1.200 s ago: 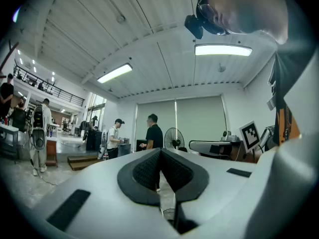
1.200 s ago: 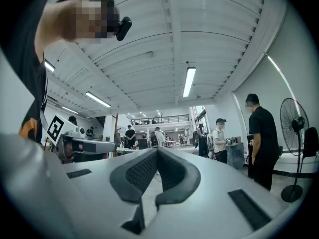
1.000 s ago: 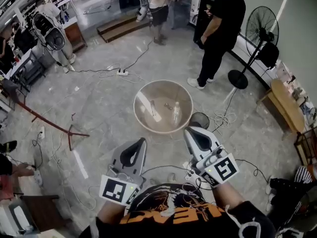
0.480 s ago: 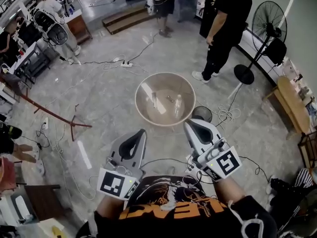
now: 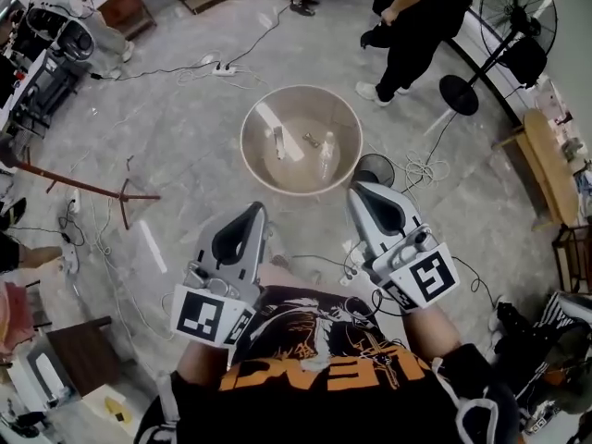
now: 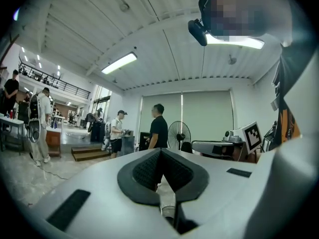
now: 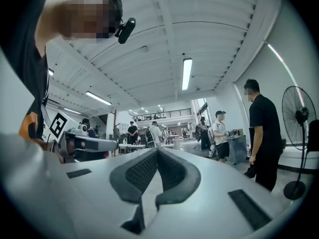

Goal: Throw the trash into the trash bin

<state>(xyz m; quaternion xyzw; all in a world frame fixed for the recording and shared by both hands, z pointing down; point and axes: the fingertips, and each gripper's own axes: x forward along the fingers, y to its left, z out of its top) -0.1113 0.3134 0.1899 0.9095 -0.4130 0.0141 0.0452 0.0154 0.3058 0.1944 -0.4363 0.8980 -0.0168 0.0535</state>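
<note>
A round beige table stands ahead on the grey floor. On it lie a clear plastic bottle, a small upright item and a tiny scrap. A small dark round trash bin sits on the floor at the table's near right edge. My left gripper and right gripper are held side by side in front of my chest. Both point level toward the table and stop short of it. Each has its jaws shut with nothing between them.
A person in black stands beyond the table, near a standing fan. Cables and a power strip trail across the floor. A red-brown stand lies left. A wooden table and clutter line the right wall.
Both grippers have come forward and a little lower, toward the round table. The table and bin now sit closer in the head view. Jaws stay shut.
</note>
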